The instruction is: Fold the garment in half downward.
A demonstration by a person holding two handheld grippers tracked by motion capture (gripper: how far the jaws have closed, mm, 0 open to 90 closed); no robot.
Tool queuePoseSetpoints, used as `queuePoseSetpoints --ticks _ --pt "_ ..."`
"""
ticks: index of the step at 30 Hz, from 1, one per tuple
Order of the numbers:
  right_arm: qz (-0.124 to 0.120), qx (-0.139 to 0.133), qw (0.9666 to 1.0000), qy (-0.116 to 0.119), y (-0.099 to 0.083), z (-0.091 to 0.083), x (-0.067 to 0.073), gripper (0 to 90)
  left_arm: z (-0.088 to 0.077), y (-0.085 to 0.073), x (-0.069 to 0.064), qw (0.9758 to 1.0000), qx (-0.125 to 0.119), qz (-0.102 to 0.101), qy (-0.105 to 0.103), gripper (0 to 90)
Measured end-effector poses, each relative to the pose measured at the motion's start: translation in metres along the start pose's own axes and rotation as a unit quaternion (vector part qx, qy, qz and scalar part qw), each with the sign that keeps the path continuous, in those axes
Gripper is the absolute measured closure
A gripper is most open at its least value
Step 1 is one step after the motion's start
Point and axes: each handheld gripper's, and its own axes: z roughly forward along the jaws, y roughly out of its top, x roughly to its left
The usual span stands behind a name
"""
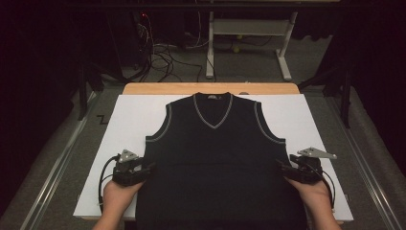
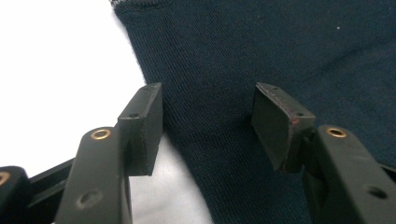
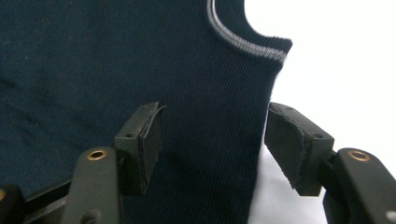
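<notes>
Both grippers are set at the side seams of a dark knitted vest (image 1: 218, 158), which is laid flat, front up, on a white board (image 1: 119, 120) atop the table, its V-neck pointing away from the person. In the left gripper view, the left gripper (image 2: 208, 126) is seen with its jaws parted astride the vest's left edge, one pad over the board and one over the knit, nothing yet pinched. The right gripper (image 3: 212, 140) is likewise unclenched, its jaws straddling the right edge below the grey-trimmed armhole (image 3: 247, 44). The knit is judged soft, light and limp, likely to sag and stretch when lifted. A hold is best taken at the doubled side edges, both layers being caught together.
</notes>
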Motion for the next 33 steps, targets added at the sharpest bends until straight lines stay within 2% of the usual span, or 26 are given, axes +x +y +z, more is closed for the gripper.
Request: queuePoseSetpoints --ticks 3,4,8,12,15,16,17,18,20,21,24,33 --pt "-0.004 0.018 0.9998 -0.003 -0.003 0.002 0.002 37.5 0.000 -0.001 -0.003 0.9999 0.003 0.008 0.006 41.4" --pt "-0.013 0.020 0.9997 -0.008 -0.004 0.003 0.004 38.0 0.000 -0.001 -0.004 0.9999 0.003 0.010 0.008 41.4" --pt "-0.023 0.023 0.9993 -0.017 -0.005 0.003 0.006 42.6 0.000 -0.001 -0.005 0.9999 0.003 0.016 0.004 44.9" --pt "-0.027 0.021 0.9993 -0.015 -0.005 0.003 0.007 56.5 0.001 -0.001 -0.002 1.0000 0.001 0.004 -0.003 53.4" --pt "-0.033 0.021 0.9992 -0.002 -0.005 0.003 0.008 67.6 0.000 -0.002 0.001 0.9999 -0.001 -0.005 -0.009 60.7" --pt "-0.032 0.020 0.9993 0.004 -0.006 0.002 0.008 74.2 0.000 -0.002 0.001 0.9999 -0.001 -0.006 -0.010 66.3" --pt "-0.032 0.020 0.9993 0.004 -0.006 0.002 0.008 74.2 -0.001 -0.002 0.001 0.9999 -0.002 -0.005 -0.012 66.3" --pt "-0.037 0.019 0.9991 0.012 -0.006 0.002 0.010 81.5 -0.001 -0.002 0.000 0.9999 -0.002 -0.001 -0.016 77.0" --pt "-0.040 0.020 0.9989 0.011 -0.006 0.002 0.011 82.7 -0.001 -0.003 -0.003 0.9999 -0.002 0.009 -0.012 78.7" --pt "-0.046 0.019 0.9987 0.012 -0.006 0.002 0.011 83.2 -0.002 -0.003 -0.003 0.9999 -0.003 0.010 -0.013 79.3" --pt "-0.044 0.017 0.9988 0.015 -0.006 0.001 0.010 83.8 -0.002 -0.003 -0.002 0.9998 -0.005 0.006 -0.018 80.0" --pt "-0.053 0.009 0.9984 0.017 -0.014 -0.009 0.007 84.6 -0.010 -0.008 -0.004 0.9996 -0.014 0.013 -0.021 80.6"
